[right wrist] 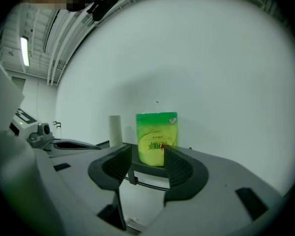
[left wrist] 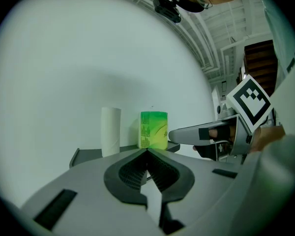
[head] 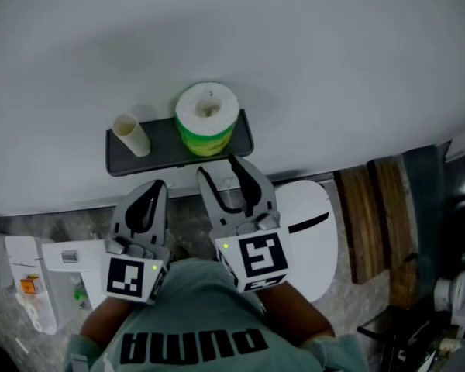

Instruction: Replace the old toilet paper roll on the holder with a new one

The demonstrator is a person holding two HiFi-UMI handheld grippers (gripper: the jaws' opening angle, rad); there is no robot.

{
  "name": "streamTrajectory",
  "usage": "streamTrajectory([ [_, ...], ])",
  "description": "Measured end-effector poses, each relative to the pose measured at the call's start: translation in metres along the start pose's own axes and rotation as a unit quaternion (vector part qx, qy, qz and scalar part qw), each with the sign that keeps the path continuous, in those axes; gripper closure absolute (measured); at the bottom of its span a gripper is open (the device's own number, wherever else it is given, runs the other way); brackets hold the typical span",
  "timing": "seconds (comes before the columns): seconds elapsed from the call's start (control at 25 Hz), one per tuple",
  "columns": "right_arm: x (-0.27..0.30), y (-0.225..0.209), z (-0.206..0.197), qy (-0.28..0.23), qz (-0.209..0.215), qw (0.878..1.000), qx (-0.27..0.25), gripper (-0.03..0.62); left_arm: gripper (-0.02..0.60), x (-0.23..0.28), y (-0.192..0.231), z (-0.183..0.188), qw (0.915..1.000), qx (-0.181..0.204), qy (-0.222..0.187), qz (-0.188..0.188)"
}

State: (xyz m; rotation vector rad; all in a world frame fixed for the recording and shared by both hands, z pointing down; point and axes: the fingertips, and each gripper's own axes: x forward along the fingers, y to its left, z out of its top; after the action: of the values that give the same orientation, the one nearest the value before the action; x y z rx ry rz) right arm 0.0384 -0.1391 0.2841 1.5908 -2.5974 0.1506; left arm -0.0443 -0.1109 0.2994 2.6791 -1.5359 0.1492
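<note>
A dark grey shelf (head: 159, 153) hangs on the white wall. On it stand a bare cardboard tube (head: 130, 134) at the left and a full toilet roll in a green wrapper (head: 208, 118) at the right. My right gripper (head: 218, 166) is open just below the shelf's front edge, under the roll, with nothing between its fingers. In the right gripper view the green roll (right wrist: 157, 138) stands beyond the right gripper (right wrist: 148, 150), and a thin wire holder bar (right wrist: 150, 183) runs below the jaws. My left gripper (head: 156, 186) is shut and empty, lower and to the left; its tips meet in the left gripper view (left wrist: 147, 151).
A white rounded lid (head: 314, 235) sits below the shelf at the right. Wooden planks (head: 376, 215) stand further right. White boxes and small items (head: 31, 281) lie on the floor at the left. The wall (head: 333, 68) is right behind the shelf.
</note>
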Motion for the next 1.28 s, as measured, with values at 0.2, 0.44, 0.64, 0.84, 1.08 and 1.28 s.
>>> streamTrajectory([
  [0.2,0.006,-0.010,0.004,-0.001,0.007,1.000,-0.005,0.333,0.578,0.005,0.001,0.003,1.0000,0.006,0.001,0.000],
  [0.44,0.015,-0.022,0.017,-0.010,0.009,1.000,-0.006,0.290,0.578,0.009,0.000,0.005,0.9999,0.009,0.004,0.001],
  [0.64,0.026,-0.023,0.024,-0.013,0.026,1.000,-0.007,0.235,0.578,0.012,0.004,0.005,0.9999,0.008,0.009,0.011],
  [0.84,0.034,-0.021,0.027,-0.009,0.040,0.999,-0.012,0.184,0.578,0.016,0.005,0.009,0.9998,0.009,0.009,0.016],
  [1.08,0.044,-0.023,0.027,-0.007,0.045,0.999,-0.015,0.178,0.578,0.019,0.004,0.007,0.9999,0.005,0.005,0.015],
  [1.28,0.053,-0.022,0.029,-0.005,0.054,0.998,-0.021,0.174,0.578,0.020,0.007,0.009,0.9997,0.006,0.006,0.022],
])
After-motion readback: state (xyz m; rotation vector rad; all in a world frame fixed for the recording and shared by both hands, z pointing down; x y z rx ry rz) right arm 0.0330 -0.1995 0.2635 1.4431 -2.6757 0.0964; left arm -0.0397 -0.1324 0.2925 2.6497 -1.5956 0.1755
